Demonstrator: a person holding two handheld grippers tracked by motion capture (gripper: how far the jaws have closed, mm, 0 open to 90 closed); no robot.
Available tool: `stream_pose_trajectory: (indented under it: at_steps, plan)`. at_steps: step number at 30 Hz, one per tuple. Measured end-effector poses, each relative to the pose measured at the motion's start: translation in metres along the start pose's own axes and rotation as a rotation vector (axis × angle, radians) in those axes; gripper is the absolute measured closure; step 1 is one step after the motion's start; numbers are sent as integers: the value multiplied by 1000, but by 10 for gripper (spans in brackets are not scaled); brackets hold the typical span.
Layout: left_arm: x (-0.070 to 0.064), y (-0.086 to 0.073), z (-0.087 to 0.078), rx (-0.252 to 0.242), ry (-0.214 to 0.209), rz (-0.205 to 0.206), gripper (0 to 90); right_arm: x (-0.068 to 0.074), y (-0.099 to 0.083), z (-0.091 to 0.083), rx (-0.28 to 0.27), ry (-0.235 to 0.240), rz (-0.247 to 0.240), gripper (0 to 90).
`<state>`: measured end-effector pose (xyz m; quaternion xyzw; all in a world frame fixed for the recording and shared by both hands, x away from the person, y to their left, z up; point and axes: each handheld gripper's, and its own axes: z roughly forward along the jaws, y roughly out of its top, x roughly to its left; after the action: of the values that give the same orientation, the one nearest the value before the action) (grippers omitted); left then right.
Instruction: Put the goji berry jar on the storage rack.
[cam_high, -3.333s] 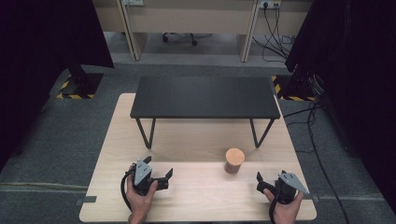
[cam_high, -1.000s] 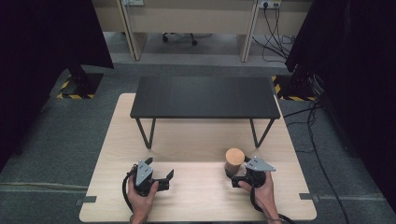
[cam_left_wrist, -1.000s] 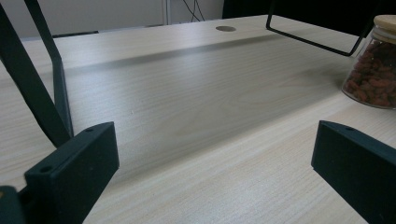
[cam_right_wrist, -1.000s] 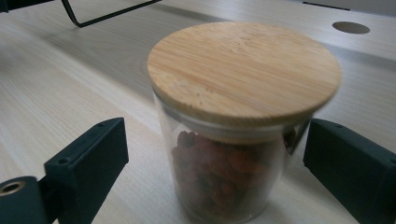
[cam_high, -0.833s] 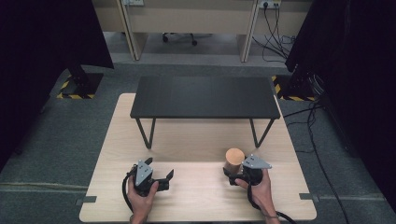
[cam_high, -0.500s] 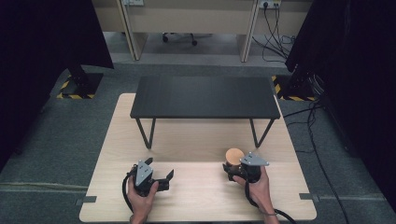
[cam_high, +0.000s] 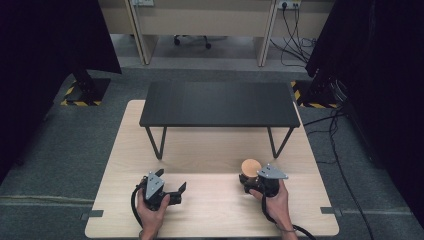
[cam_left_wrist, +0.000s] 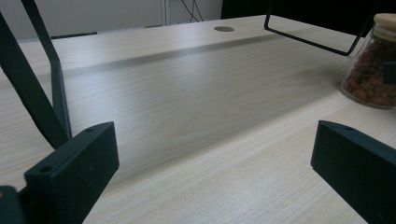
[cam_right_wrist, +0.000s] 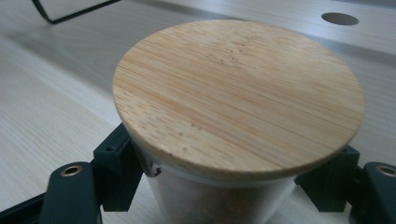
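Observation:
A glass jar with a round bamboo lid and reddish-brown contents stands on the light wooden table, right of centre. My right gripper reaches it from the near side. In the right gripper view the lid sits large between my jaws, which press on the glass on both sides; my right gripper is shut on the jar. My left gripper rests on the table at the near left, open with nothing between its jaws. The left gripper view has the jar at its far right edge.
A low black shelf on thin black wire legs stands across the far half of the table. The jar stands just in front of its right leg. Cables lie on the floor to the right.
My right gripper has moved from the table's near right corner leftward and forward to the jar and closed around it. The left gripper has stayed still.

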<state>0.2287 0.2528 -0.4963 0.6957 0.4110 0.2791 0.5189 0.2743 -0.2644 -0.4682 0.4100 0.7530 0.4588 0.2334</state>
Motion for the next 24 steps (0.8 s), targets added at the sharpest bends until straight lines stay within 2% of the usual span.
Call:
stream_pose_trajectory:
  at_steps: [1, 3, 7, 11, 17, 24]
  plan:
    - [0, 0, 0, -1, -1, 0, 1, 8, 1, -3, -7, -28, 7, 261]
    - [0, 0, 0, 0, -1, -1, 1, 17, 2, -9, -33, -54, 22, 260]
    - [0, 0, 0, -1, 1, -1, 1, 47, 10, -22, -73, -146, 37, 260]
    - [-1, 0, 0, -2, 2, -1, 1, 67, 19, -28, -74, -210, 53, 260]
    - [0, 0, 0, -1, 1, -2, 1, 73, 28, -33, -62, -230, 69, 260]
    - [0, 0, 0, -2, 2, -3, 1, 77, 45, -49, -101, -227, 63, 260]
